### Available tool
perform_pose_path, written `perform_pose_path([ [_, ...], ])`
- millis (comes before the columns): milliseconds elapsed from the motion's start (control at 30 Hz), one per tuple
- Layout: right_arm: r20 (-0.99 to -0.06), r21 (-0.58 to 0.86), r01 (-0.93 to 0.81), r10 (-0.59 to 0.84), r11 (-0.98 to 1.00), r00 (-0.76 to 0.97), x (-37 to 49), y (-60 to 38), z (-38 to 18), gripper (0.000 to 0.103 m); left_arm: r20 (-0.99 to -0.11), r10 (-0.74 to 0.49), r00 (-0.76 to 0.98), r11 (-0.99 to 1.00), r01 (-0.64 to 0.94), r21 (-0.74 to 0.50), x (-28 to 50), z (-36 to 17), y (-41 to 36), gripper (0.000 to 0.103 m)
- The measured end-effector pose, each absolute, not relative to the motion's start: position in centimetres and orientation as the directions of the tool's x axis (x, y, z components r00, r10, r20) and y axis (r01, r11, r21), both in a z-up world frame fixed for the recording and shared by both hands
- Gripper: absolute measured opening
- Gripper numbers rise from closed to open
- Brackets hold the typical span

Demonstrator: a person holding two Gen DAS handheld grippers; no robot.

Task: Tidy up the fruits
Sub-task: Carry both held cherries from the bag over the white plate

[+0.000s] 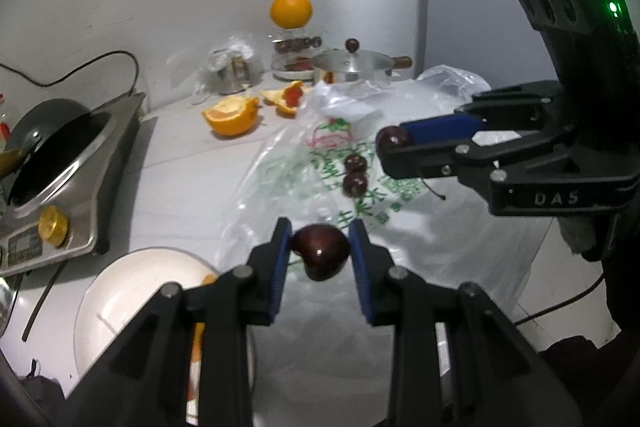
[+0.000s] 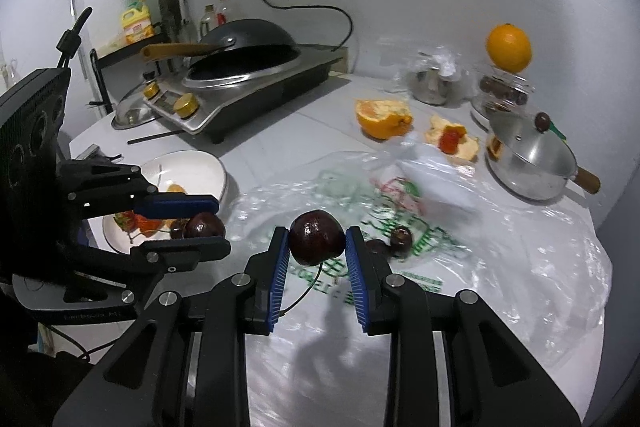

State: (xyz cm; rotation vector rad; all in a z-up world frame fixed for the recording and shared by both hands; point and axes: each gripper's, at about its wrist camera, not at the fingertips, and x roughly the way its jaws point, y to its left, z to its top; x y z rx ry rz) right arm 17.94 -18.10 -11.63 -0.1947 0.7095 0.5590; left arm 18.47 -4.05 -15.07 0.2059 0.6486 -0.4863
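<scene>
Though blurred, plastic bag (image 2: pixel 420 211) print unreadable, plate (image 1: pixel 132 291) half hidden

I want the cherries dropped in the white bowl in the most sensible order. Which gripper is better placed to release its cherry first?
Left. The left gripper and its cherry sit right at the white bowl, judging from the right wrist view. The right gripper holds its cherry above the plastic bag, farther away.

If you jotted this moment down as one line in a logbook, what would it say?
left tool: shut on cherry | right tool: shut on second cherry | two cherries on plastic bag | white bowl nearby
</scene>
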Motion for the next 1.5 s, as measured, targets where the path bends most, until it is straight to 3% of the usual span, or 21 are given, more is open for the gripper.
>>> perform_pose_path([
  [1500, -0.736, -0.015, -0.708, 0.472, 0.707, 0.486, 19.6, -3.6, -13.7, 0.031, -0.62, -0.203, 0.758, 0.971, 0.239, -0.026, 17.4, -17.1, 12.4, 0.03],
])
